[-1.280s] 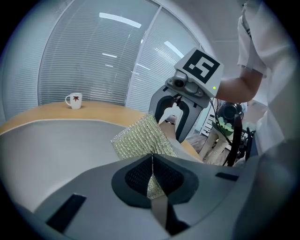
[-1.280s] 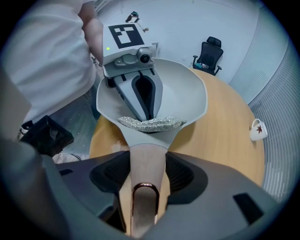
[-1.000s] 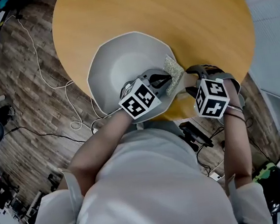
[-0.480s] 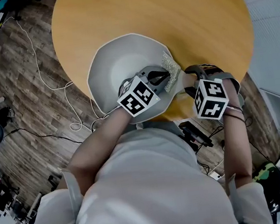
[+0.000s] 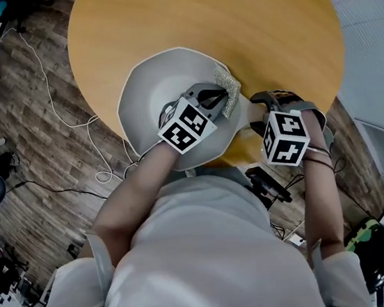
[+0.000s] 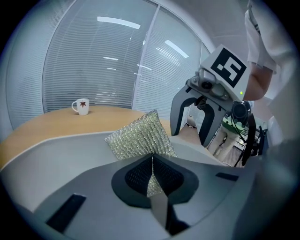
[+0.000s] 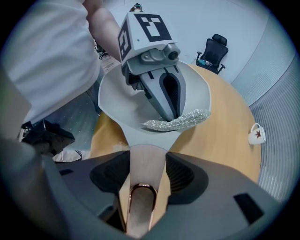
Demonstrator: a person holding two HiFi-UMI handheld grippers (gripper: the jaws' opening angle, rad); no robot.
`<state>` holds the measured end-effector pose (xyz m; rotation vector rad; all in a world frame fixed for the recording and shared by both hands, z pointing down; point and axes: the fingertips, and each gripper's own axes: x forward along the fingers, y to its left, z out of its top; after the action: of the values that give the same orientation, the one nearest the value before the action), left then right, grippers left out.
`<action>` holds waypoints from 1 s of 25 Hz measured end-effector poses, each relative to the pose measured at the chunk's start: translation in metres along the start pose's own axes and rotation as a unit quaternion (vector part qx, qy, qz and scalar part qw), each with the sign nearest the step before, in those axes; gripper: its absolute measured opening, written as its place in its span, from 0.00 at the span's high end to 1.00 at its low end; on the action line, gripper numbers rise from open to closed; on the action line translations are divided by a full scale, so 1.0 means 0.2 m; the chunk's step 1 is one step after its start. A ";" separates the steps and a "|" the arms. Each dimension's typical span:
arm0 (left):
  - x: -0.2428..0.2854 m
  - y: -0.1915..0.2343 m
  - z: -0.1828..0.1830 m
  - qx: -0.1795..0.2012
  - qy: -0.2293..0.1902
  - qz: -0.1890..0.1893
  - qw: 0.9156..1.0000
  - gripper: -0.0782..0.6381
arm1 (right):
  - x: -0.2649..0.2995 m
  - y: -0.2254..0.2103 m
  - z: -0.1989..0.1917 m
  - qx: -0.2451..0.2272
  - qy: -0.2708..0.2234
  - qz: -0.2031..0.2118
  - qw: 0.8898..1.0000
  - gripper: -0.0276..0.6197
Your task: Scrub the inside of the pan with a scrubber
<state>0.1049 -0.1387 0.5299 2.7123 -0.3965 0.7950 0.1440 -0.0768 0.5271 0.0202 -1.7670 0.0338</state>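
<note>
- Step: scrubbing is in hand, judging by the layout. The scrubber (image 6: 139, 135) is at the pan (image 5: 147, 92) rim, not down in the bowl.
- left gripper (image 6: 152, 161): jaws pinched together on the scrubber's lower corner. Most of the mesh pad stands free, up and out past the tips.
- right gripper (image 7: 143, 161): jaws clamped on the pan handle (image 7: 139, 206), one on each side. The copper-ringed handle end runs back between them.
- Scrubber location: in the head view it sits on the rim on the side nearest the handle, straddling the edge between the pan and the table (image 5: 244, 16).
- Right gripper view agrees: the pad lies along the rim lip with the left jaws coming down on it from above.
- Can't tell whether the mesh actually presses on the inner wall or just rides the lip.
- Pan sits at the near edge of the table with its handle towards the person. The inside looks plain grey, with no visible residue.
- Next move, my read: swing the left gripper inward and down so the pad's flat face meets the inner wall and floor, then stroke.
- The right gripper needs to hold firm, since the pan is close to the table edge and could slide under push.
- A mug (image 6: 81, 106) stands on the far side of the table, well apart and not in the way.
</note>
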 end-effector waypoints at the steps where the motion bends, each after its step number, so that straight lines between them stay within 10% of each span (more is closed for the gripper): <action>1: 0.00 0.01 0.00 0.000 0.000 0.003 1.000 0.87 | 0.00 0.01 0.00 0.002 -0.002 0.000 1.000 0.59; 25: -0.02 0.25 0.02 -0.036 0.000 0.076 0.996 0.87 | 0.00 0.05 0.03 -0.002 -0.008 0.002 1.000 0.59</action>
<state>0.0867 -0.1852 0.5334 2.6393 -0.6267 0.8034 0.1379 -0.0679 0.5263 0.0140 -1.7841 0.0318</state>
